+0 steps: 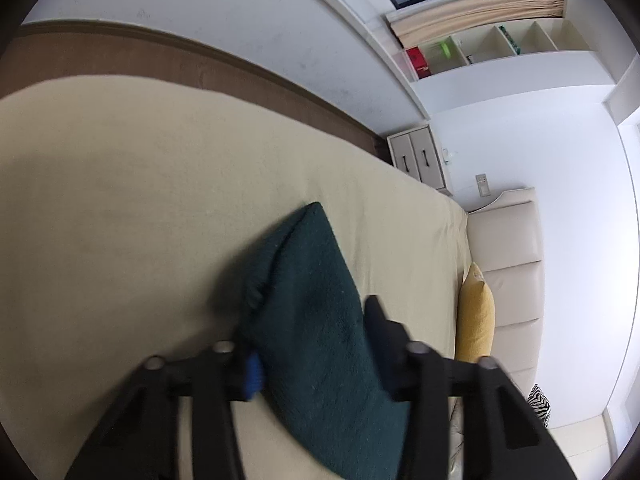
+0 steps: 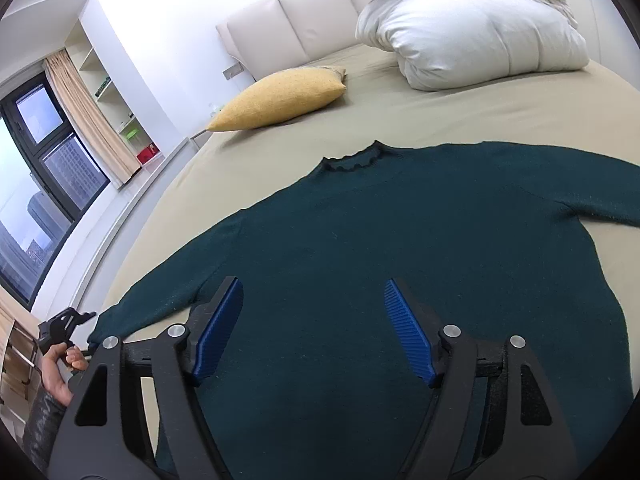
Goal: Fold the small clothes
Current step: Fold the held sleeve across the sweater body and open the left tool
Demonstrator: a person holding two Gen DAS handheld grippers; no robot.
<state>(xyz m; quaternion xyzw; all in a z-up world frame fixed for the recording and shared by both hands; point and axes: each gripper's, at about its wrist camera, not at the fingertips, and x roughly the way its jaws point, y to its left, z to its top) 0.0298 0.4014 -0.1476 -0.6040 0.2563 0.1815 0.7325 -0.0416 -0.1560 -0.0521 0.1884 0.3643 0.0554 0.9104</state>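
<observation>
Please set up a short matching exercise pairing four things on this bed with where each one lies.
1. dark green knitted sweater
2. mustard yellow cushion
3. white bundled duvet
4. sweater sleeve end

A. between the left gripper's fingers
B. by the headboard, at the bed's far right
C. spread flat across the sheet
D. beyond the collar, to the left of the duvet

Pairs: 1-C, 2-D, 3-B, 4-A
</observation>
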